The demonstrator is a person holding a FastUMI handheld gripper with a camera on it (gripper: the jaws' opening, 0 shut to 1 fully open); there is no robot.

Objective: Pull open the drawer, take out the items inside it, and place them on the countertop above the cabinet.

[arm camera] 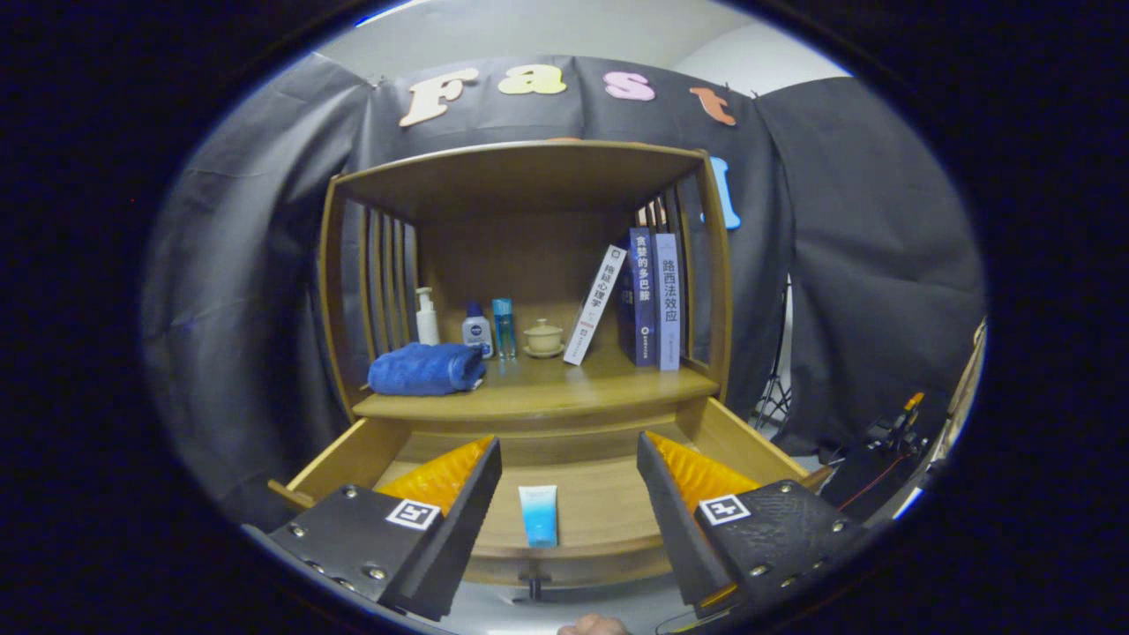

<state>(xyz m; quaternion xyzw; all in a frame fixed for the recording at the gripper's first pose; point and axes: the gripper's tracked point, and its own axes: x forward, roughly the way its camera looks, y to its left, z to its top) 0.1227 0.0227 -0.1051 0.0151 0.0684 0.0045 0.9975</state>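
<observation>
Drawer (353, 459) stands pulled open below the countertop (547, 392). A light blue tube (538, 515) lies flat on the drawer floor, near the front, between the fingers of the gripper (569, 467) and touching neither. Fingers spread wide, holding nothing. On the countertop: folded blue towel (425, 369), bottles (476, 331), lidded cup (543, 338), books (653, 300).

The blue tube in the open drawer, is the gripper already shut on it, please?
No, the gripper is open, its fingers spread either side of the blue tube, which lies untouched on the floor of the drawer.
</observation>
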